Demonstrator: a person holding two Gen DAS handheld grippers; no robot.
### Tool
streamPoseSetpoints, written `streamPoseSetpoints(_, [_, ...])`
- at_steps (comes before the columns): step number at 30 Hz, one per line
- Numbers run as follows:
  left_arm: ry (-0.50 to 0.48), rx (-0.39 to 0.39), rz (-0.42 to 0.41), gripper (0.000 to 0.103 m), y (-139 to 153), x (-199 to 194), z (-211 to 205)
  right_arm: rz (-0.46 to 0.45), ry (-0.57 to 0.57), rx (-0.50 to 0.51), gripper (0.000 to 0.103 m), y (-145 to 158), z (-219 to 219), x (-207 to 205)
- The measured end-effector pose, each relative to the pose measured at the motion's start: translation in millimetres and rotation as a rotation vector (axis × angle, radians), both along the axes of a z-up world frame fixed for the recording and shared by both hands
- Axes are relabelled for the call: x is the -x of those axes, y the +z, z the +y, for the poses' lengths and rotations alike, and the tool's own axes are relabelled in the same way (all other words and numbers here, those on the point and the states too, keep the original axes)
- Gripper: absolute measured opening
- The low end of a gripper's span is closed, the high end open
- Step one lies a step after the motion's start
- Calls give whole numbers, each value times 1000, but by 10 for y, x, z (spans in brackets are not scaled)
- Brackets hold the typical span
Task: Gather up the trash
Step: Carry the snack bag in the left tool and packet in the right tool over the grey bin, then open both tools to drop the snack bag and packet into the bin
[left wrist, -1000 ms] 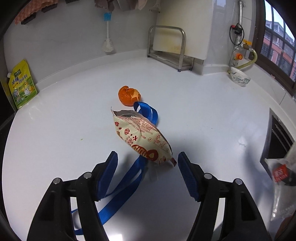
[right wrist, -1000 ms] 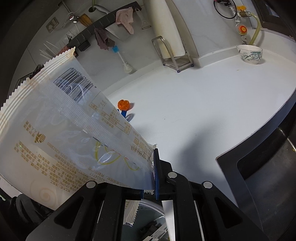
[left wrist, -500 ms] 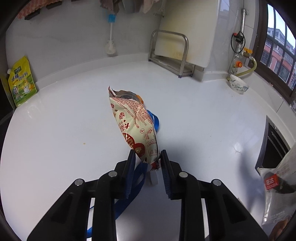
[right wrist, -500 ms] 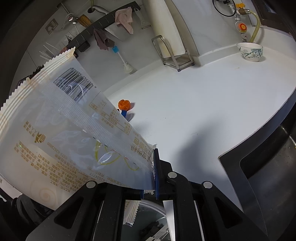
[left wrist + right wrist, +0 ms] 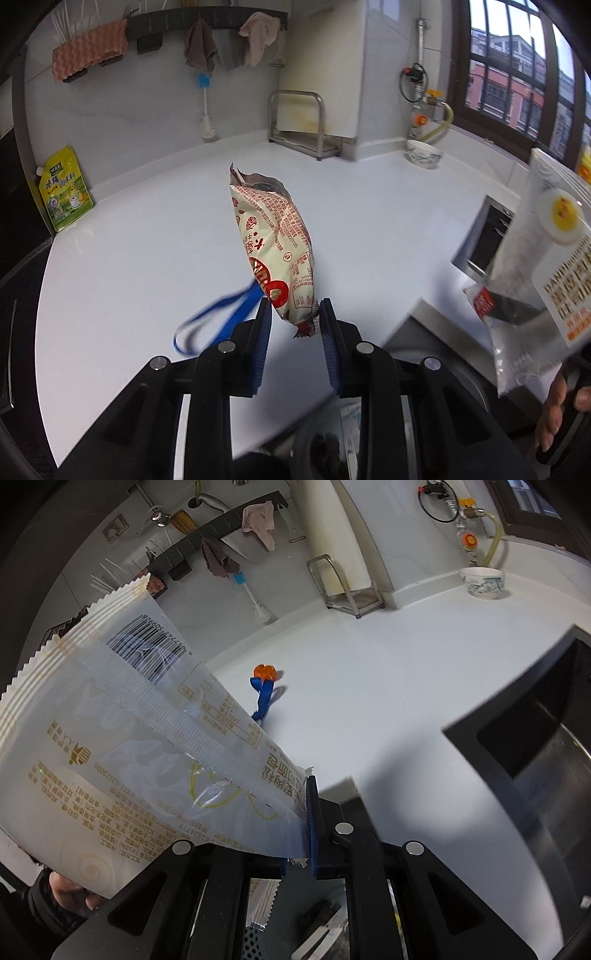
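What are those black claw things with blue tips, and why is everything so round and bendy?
They are two grabbing tools. A person holds one in each hand, and each has a small camera that looks out along its two fingers. The camera's lens bends the kitchen round.

One picture comes from the left gripper. It is pinching the bottom of a cream and red snack wrapper, torn open at the top, up in the air.

The other comes from the right gripper, shut on a big see-through plastic bag with gold writing.

Below is a white kitchen counter. On it lie a blue strap and a piece of orange peel at its far end. Farther back stand a white patterned bowl and a yellow-green pouch against the wall. The person is gathering trash.
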State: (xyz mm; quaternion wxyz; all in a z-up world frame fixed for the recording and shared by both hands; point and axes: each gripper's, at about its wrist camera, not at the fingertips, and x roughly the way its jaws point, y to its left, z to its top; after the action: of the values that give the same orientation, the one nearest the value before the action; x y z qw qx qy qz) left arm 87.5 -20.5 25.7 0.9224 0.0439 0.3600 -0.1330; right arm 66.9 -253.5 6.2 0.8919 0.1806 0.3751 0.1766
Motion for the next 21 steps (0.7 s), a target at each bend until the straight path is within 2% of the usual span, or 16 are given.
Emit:
streamPoseSetpoints(6, [-56,14,23,27,-63,522,-11,37,-81,79,8,-51,161,554])
streamPoseSetpoints(12, [-77,-14,22,27,-203,925,-78,57,-155,161,8,-160,267,989])
streamPoseSetpoints(16, [-100,-40,22,25,-328,1140,-120,69,-202,169,8,-248,258,1204])
streamPoseSetpoints(21, [-127,-59,18,25,-419,1273,-154,86,-239,247,8,-399,299,1391])
